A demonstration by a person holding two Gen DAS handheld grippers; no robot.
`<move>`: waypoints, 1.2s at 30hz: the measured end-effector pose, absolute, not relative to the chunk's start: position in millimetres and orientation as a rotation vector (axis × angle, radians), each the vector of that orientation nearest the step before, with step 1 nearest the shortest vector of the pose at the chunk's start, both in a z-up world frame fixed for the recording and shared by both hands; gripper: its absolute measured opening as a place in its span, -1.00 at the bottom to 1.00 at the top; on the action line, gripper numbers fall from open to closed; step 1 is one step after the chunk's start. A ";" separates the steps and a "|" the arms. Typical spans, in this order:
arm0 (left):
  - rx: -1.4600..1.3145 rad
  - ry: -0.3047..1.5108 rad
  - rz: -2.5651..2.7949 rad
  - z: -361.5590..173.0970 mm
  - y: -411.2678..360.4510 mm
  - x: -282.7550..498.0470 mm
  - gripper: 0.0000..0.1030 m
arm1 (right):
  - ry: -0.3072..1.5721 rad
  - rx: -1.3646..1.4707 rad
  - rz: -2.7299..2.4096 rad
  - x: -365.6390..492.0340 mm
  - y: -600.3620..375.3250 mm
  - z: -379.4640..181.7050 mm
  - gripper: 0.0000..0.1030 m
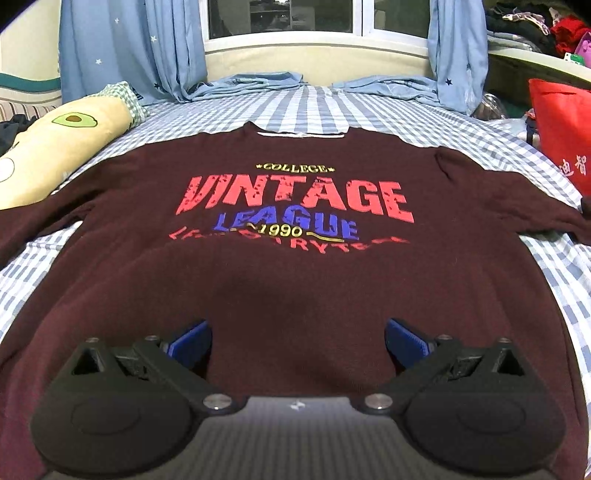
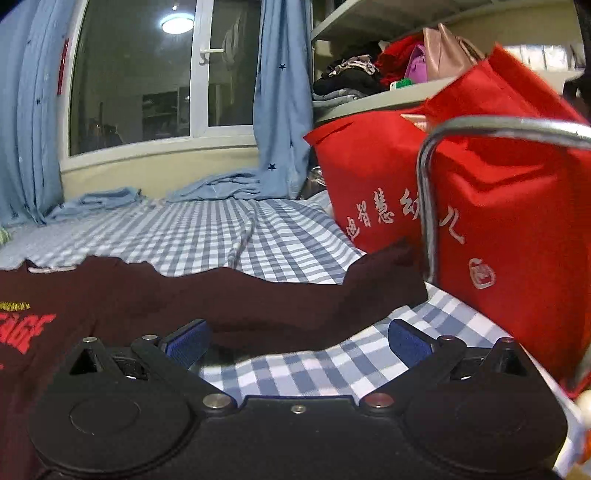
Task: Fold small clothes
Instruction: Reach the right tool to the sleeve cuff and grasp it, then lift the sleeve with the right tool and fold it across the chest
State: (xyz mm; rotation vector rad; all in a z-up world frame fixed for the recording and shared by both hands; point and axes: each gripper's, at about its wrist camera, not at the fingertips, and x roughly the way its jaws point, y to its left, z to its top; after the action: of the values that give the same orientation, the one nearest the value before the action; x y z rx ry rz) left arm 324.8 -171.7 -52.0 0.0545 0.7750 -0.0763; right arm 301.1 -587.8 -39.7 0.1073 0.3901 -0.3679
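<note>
Checked blue-and-white sheet (image 1: 314, 107) covers the bed, running back to a window (image 1: 280, 18) hung with pale blue curtains (image 1: 122, 48). Maroon shirt (image 1: 295, 280) lies flat across the middle, print up, collar toward the window. Avocado pillow (image 1: 62, 147) sits at the left edge, red bags (image 2: 509, 229) crowd the right edge against one sleeve. Left gripper (image 1: 297, 341) hovers spread over the hem; right gripper (image 2: 299, 341) is spread too, empty, beside the sleeve.

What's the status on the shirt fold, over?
Left hand-held gripper open over the maroon shirt, holding nothing. Right hand-held gripper open, empty, near the sleeve. Shirt flat, unfolded. Red bag crowds that sleeve.
</note>
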 end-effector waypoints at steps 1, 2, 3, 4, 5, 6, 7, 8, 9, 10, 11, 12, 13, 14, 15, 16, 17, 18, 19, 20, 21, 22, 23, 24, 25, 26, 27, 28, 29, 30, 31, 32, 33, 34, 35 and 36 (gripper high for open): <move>0.051 0.778 -0.078 -54.2 -170.9 324.2 0.99 | 0.398 0.107 -0.358 304.2 -591.1 -42.1 0.99; 0.045 0.780 -0.080 -56.3 -169.6 323.1 0.99 | 0.421 0.110 -0.346 309.4 -598.3 -44.0 0.99; 0.041 0.782 -0.081 -58.3 -168.8 322.2 0.99 | 0.436 0.116 -0.344 312.1 -600.5 -45.9 0.99; 0.040 0.781 -0.083 -60.2 -168.2 320.8 0.99 | 0.447 0.133 -0.361 316.6 -608.2 -47.6 0.99; 0.040 0.778 -0.084 -62.2 -167.6 318.6 0.99 | 0.458 0.151 -0.382 320.4 -614.7 -48.5 0.99; 0.043 0.773 -0.086 -63.8 -167.3 316.6 0.99 | 0.463 0.166 -0.393 322.4 -616.7 -50.5 0.99; 0.052 0.761 -0.088 -66.4 -167.6 313.5 0.99 | 0.458 0.186 -0.403 327.2 -625.4 -52.0 0.99; 0.064 0.748 -0.091 -69.1 -168.4 310.3 0.99 | 0.455 0.204 -0.414 330.6 -632.9 -54.1 0.99; 0.075 0.732 -0.092 -71.4 -169.3 307.5 0.98 | 0.465 0.228 -0.426 335.0 -640.6 -56.6 0.99; 0.086 0.710 -0.094 -74.0 -170.0 304.0 0.98 | 0.484 0.279 -0.437 342.4 -651.3 -59.1 0.99; 0.090 0.695 -0.094 -75.6 -170.1 301.8 0.98 | 0.485 0.330 -0.428 346.7 -660.6 -61.8 0.99; 0.090 0.684 -0.093 -76.5 -170.1 300.2 0.98 | 0.474 0.380 -0.419 349.9 -668.9 -64.7 0.99; 0.087 0.679 -0.095 -76.9 -169.9 299.5 0.98 | 0.462 0.435 -0.424 353.0 -677.0 -67.7 0.99; 0.085 0.676 -0.097 -77.3 -169.5 299.6 0.99 | 0.449 0.498 -0.437 355.2 -685.0 -70.7 0.99; 0.081 0.672 -0.100 -77.9 -168.8 299.5 0.99 | 0.431 0.556 -0.446 356.6 -691.8 -73.9 0.99; 0.078 0.667 -0.104 -78.4 -168.2 299.1 0.99 | 0.409 0.607 -0.453 357.1 -698.1 -76.7 0.95; 0.076 0.660 -0.107 -79.1 -167.5 298.3 0.99 | 0.379 0.664 -0.469 357.3 -705.9 -81.1 0.92; 0.075 0.654 -0.108 -79.5 -167.2 297.6 0.99 | 0.356 0.697 -0.488 357.0 -712.0 -83.7 0.85; 0.074 0.649 -0.109 -80.1 -166.8 297.1 0.99 | 0.323 0.739 -0.522 355.4 -718.4 -87.8 0.79; 0.074 0.645 -0.110 -80.6 -166.8 296.7 0.99 | 0.299 0.774 -0.554 354.2 -724.4 -91.5 0.75; 0.073 0.642 -0.110 -80.6 -166.8 296.5 0.99 | 0.281 0.802 -0.577 354.1 -730.5 -94.7 0.61; 0.073 0.641 -0.111 -80.8 -166.7 296.4 0.99 | 0.270 0.818 -0.599 355.0 -735.8 -97.2 0.42; 0.072 0.639 -0.112 -81.1 -166.7 296.5 0.99 | 0.267 0.819 -0.618 356.7 -740.2 -98.6 0.35; 0.072 0.638 -0.113 -81.3 -166.8 296.6 0.99 | 0.267 0.816 -0.631 359.4 -744.1 -99.3 0.26; 0.072 0.637 -0.113 -81.4 -166.8 296.6 0.99 | 0.262 0.813 -0.637 362.2 -747.4 -99.9 0.24; 0.073 0.636 -0.113 -81.6 -166.8 296.4 0.99 | 0.256 0.815 -0.641 365.3 -750.7 -100.6 0.24; 0.073 0.635 -0.112 -81.7 -166.9 296.2 0.99 | 0.251 0.822 -0.642 367.3 -754.8 -101.6 0.25; 0.074 0.633 -0.111 -82.0 -167.3 296.0 0.99 | 0.252 0.828 -0.642 370.7 -757.7 -103.5 0.30; 0.074 0.632 -0.110 -82.2 -167.6 295.8 0.99 | 0.256 0.824 -0.645 374.9 -761.0 -105.6 0.30; 0.074 0.630 -0.109 -82.5 -167.8 295.9 0.99 | 0.261 0.809 -0.650 378.7 -762.0 -106.5 0.29; 0.072 0.628 -0.108 -82.8 -167.9 295.6 0.99 | 0.264 0.790 -0.654 382.5 -761.7 -107.0 0.27; 0.071 0.626 -0.108 -83.1 -167.9 295.0 0.99 | 0.270 0.776 -0.659 385.3 -761.2 -106.9 0.22; 0.071 0.625 -0.107 -83.1 -168.1 294.8 0.99 | 0.274 0.768 -0.653 386.9 -759.4 -106.8 0.02; 0.071 0.624 -0.106 -83.1 -168.2 294.8 0.99 | 0.275 0.760 -0.657 387.5 -757.2 -106.2 -0.12; 0.071 0.623 -0.106 -83.2 -168.3 294.7 0.99 | 0.267 0.750 -0.664 387.4 -753.7 -104.8 -0.20; 0.069 0.622 -0.107 -83.2 -168.0 294.6 0.99 | 0.256 0.740 -0.666 385.7 -751.2 -102.4 -0.40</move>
State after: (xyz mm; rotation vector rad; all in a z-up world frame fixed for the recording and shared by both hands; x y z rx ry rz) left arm 294.6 -168.0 -83.2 0.0695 0.6223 -0.1065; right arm 385.7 -751.2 -102.4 0.7402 0.2559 -0.6662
